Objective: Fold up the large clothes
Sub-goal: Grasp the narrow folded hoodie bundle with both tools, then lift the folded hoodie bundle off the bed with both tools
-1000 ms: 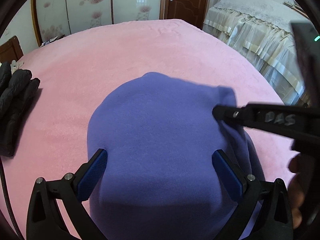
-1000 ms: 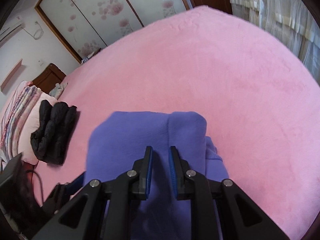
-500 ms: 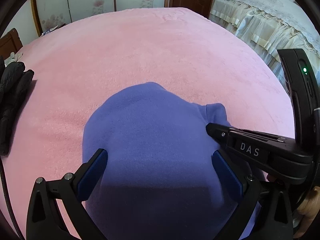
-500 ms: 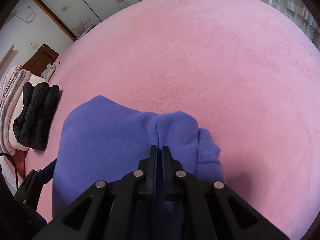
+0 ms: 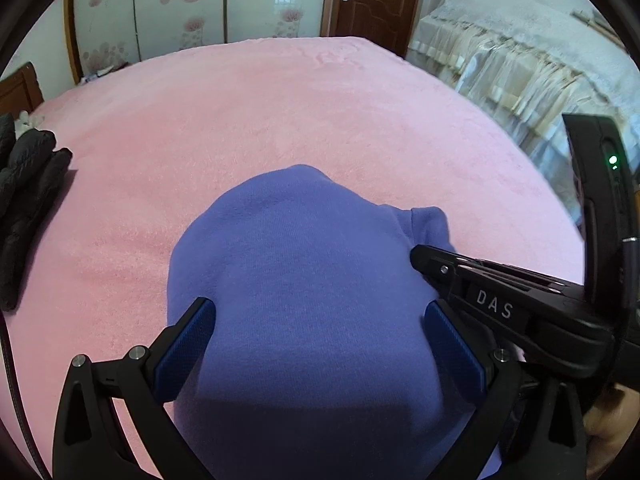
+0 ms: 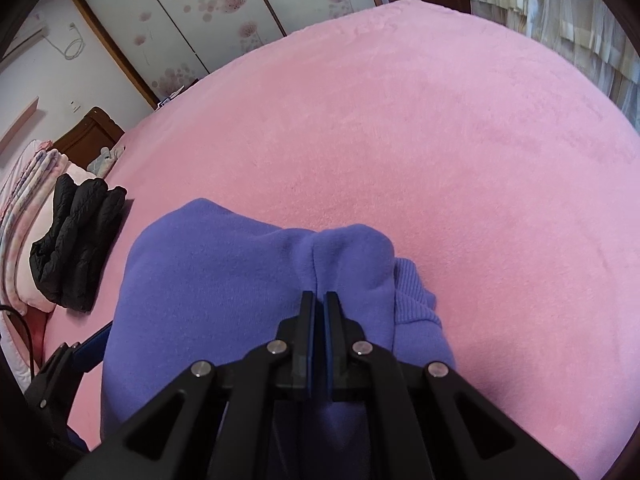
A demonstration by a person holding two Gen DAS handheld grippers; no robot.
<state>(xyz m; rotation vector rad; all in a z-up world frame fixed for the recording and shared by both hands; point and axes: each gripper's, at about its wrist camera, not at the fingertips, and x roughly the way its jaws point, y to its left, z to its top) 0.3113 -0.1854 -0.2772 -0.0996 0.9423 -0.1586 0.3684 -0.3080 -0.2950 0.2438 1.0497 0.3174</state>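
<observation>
Folded purple fleece sweatshirt (image 5: 304, 280) lies on the near part of the pink plush bedspread (image 5: 280, 112). Left gripper (image 5: 320, 344) – jaws wide apart, straddling it, not pinching. Right gripper (image 6: 319, 304) – clamped on a fold at its right edge. Black padded jacket (image 6: 76, 240) far left.

Soft, even daylight fills both views, coming from the pale glass panels (image 5: 224, 4) at the far wall, which look slightly washed out. There is no harsh glare. The pink blanket (image 5: 280, 112) is evenly lit; near the bottom a broad soft shadow darkens the purple garment (image 5: 304, 288). Both pictures are sharp in the middle. Fisheye bending curves the blanket's far edge and the door (image 5: 376, 0), and a black round border cuts off the corners.
</observation>
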